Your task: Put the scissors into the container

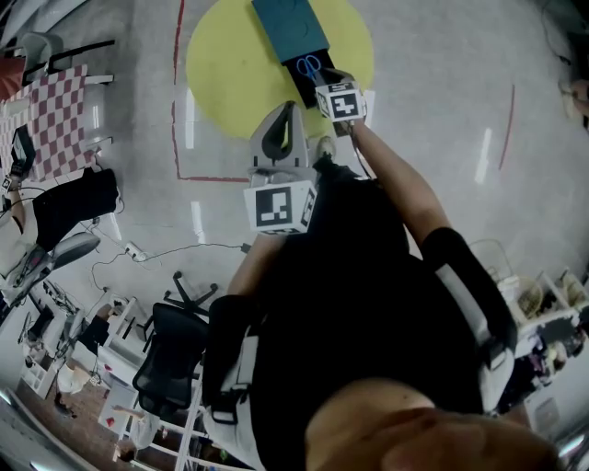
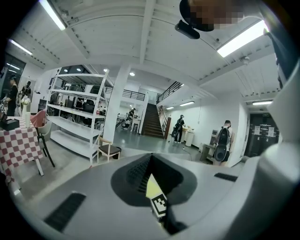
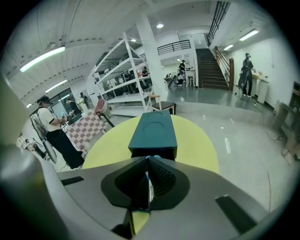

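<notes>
A long teal container [image 1: 290, 28] lies on the round yellow table [image 1: 221, 64], its dark open end [image 1: 311, 85] facing me. The blue-handled scissors [image 1: 309, 64] hang right over that open end. My right gripper [image 1: 319, 79] is shut on them; in the right gripper view only a thin blue sliver of the scissors [image 3: 148, 161] shows between the closed jaws of the right gripper [image 3: 147, 159], with the container [image 3: 153, 129] straight ahead. My left gripper [image 1: 286, 107] is held up nearer my body, short of the table's edge. The left gripper [image 2: 151, 156] is shut with nothing in it.
Red tape lines [image 1: 177, 101] mark the grey floor around the table. A checked-cloth table [image 1: 55, 115] and a black office chair [image 1: 179, 359] stand to the left. White shelving [image 3: 124, 77] and several people are across the hall, a staircase [image 3: 211, 70] behind.
</notes>
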The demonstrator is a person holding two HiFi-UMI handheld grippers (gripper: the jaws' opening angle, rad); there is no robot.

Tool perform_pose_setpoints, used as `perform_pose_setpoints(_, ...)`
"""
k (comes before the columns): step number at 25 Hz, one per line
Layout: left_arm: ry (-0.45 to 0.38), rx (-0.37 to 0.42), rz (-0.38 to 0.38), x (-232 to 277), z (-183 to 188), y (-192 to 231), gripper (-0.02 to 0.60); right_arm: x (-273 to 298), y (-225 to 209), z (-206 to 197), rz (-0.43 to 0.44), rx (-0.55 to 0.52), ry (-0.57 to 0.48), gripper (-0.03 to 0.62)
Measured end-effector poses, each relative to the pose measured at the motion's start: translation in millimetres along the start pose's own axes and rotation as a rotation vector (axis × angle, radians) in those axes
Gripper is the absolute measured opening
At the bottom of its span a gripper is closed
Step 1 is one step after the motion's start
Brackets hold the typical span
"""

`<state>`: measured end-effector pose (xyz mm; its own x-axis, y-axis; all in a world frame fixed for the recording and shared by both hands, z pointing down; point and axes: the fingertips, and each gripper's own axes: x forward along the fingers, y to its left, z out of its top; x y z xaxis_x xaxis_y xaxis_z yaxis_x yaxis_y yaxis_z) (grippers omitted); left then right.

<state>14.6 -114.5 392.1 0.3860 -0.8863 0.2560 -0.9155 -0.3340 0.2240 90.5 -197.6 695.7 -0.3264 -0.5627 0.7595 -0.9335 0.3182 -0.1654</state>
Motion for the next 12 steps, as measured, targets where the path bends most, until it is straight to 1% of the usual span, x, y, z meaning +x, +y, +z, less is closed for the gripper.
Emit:
perform_pose_setpoints(6,-0.013,0.016,0.000,-23,-5,-15,-0.002,-27,4,-3,0.006,0.013,-0.052,0.003)
perform_pose_setpoints(10,-0.021,0.025,0.013,-39,-5,-23,-0.002,-47,2,-2,-0.003,0.014,-0.080,0.000)
perform_pose_setpoints(12,-0.021,0.025,0.024,-45,-5,-24,-0.002,-55,2,-2,0.009,0.021,-0.091,0.000)
